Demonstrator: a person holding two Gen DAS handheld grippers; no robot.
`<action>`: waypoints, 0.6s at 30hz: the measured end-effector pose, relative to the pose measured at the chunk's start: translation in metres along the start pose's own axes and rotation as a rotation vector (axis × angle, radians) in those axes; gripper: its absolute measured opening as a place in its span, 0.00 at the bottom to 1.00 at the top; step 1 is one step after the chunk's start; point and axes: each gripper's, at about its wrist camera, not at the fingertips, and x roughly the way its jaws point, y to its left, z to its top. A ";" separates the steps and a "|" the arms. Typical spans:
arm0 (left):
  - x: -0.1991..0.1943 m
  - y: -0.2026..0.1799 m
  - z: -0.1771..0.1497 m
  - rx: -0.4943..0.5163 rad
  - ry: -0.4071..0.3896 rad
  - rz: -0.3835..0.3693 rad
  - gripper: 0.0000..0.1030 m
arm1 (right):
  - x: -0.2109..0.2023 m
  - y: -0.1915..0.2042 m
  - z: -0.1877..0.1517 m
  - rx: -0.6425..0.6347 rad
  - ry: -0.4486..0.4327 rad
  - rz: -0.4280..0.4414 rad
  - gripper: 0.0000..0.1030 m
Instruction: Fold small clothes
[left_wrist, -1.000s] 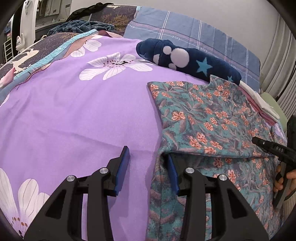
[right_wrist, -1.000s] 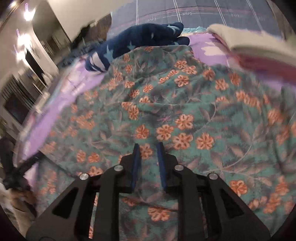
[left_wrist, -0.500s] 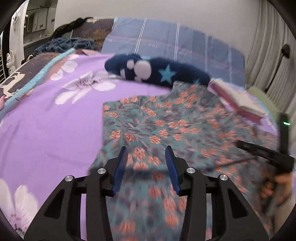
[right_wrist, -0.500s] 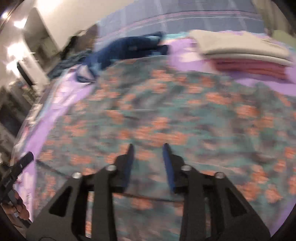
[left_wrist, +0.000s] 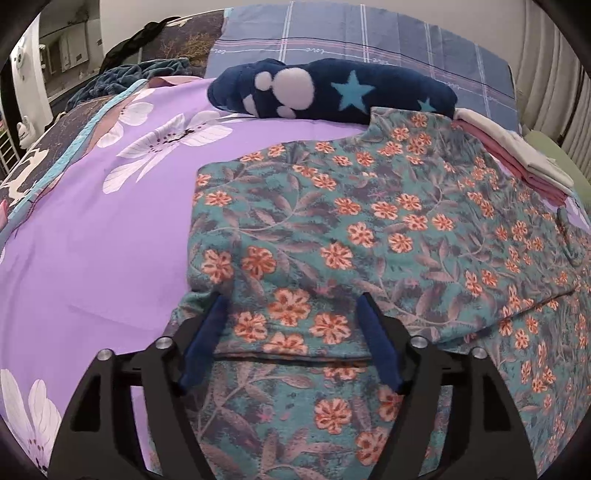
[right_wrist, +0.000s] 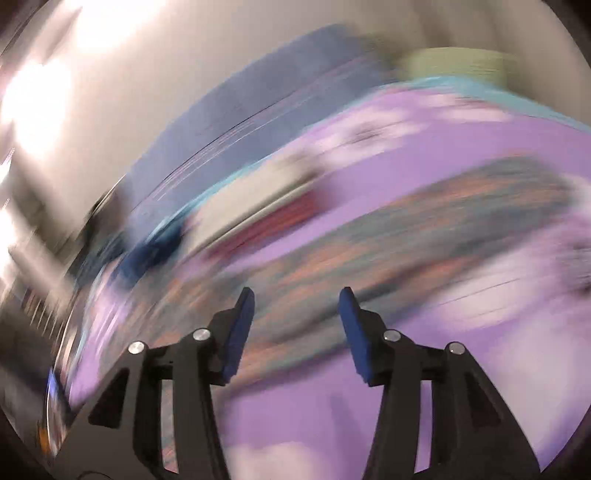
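The left gripper (left_wrist: 291, 310) hung over the folded floral garment (left_wrist: 369, 229), jaws opening, nothing pinched — the right gripper (right_wrist: 295, 306) also opening, empty, view blurred.

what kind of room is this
Most likely a bedroom: the work surface is a bed with a purple flower-print sheet, a blue plaid pillow at its head, and a pleated curtain beside it.

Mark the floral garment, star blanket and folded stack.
floral garment (left_wrist: 369, 221), left wrist view, middle of folded top layer
star blanket (left_wrist: 332, 92), left wrist view, its middle
folded stack (left_wrist: 517, 155), left wrist view, top item
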 end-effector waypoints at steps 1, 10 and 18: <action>0.000 0.000 0.000 0.001 0.000 -0.007 0.76 | -0.003 -0.020 0.008 0.068 -0.012 -0.021 0.48; 0.000 -0.005 -0.001 0.021 0.001 -0.002 0.83 | -0.004 -0.129 0.039 0.457 -0.113 0.035 0.58; 0.000 -0.004 -0.002 0.014 -0.002 -0.018 0.85 | 0.026 -0.108 0.056 0.485 -0.094 0.014 0.04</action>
